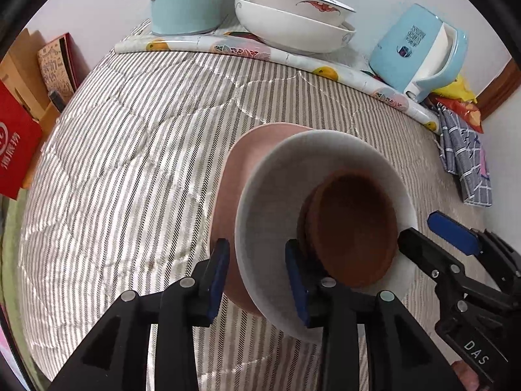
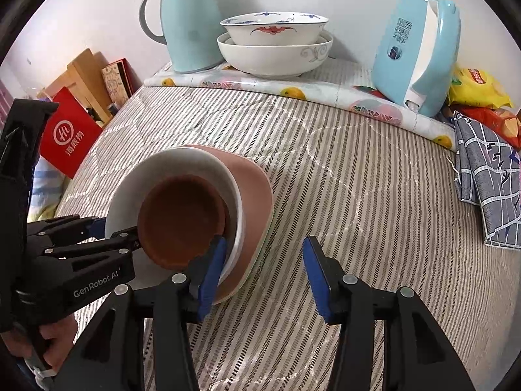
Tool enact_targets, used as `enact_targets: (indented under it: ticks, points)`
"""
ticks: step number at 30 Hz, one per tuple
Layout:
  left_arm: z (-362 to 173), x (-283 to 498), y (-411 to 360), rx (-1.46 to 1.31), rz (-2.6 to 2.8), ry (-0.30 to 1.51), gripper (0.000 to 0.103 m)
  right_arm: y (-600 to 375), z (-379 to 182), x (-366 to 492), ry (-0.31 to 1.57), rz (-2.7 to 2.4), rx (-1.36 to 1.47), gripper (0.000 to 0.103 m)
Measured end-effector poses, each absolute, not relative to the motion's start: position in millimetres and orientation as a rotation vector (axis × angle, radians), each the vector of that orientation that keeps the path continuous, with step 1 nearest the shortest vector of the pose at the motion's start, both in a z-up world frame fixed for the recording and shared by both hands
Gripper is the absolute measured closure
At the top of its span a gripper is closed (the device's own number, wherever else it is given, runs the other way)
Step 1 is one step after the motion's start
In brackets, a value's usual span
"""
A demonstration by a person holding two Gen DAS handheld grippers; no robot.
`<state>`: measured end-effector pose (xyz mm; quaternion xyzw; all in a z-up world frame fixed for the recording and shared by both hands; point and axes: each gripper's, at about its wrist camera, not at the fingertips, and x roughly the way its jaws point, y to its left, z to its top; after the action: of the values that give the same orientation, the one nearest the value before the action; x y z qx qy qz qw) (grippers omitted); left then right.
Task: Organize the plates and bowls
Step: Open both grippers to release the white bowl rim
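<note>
A stack lies on the striped bedcover: a pink plate (image 1: 234,176) at the bottom, a white plate (image 1: 270,215) on it, and a small brown dish (image 1: 351,228) on top. The stack also shows in the right wrist view, with the pink plate (image 2: 254,195), the white plate (image 2: 136,179) and the brown dish (image 2: 180,221). My left gripper (image 1: 257,277) is open, its jaws astride the near rims of the plates. My right gripper (image 2: 263,273) is open, its left finger (image 2: 211,270) at the stack's edge. Two white bowls (image 1: 293,16) sit nested at the back.
A pale blue thermos jug (image 2: 189,22) and a blue kettle (image 2: 416,52) stand on a fruit-print cloth (image 2: 293,91) beside the nested bowls (image 2: 273,45). A checked cloth (image 2: 488,179) and snack bags (image 2: 478,88) lie at the right. Red boxes (image 2: 68,133) stand at the left.
</note>
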<state>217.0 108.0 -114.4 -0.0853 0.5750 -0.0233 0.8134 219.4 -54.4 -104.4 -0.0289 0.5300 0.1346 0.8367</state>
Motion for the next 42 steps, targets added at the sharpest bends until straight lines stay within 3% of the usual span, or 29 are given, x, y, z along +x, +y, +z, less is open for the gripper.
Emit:
enact_targets:
  ticks: [20, 37, 38, 41, 42]
  points:
    - [-112, 216, 90, -0.068, 0.037, 1.256, 0.067, -59, -107, 220, 1.108, 0.328, -0.014, 0.051]
    - [-107, 217, 101, -0.127, 0.001, 1.231, 0.065, -61, -107, 220, 1.108, 0.354, -0.009, 0.051]
    - [-105, 216, 100, -0.116, -0.004, 1.222, 0.062, -61, -108, 220, 1.109, 0.357, -0.01, 0.051]
    - [-102, 215, 97, -0.036, 0.052, 1.194, 0.036, -60, -110, 219, 1.11, 0.358, -0.015, 0.051]
    - [-102, 215, 98, -0.025, 0.053, 1.187, 0.036, -60, -110, 220, 1.112, 0.36, -0.012, 0.051]
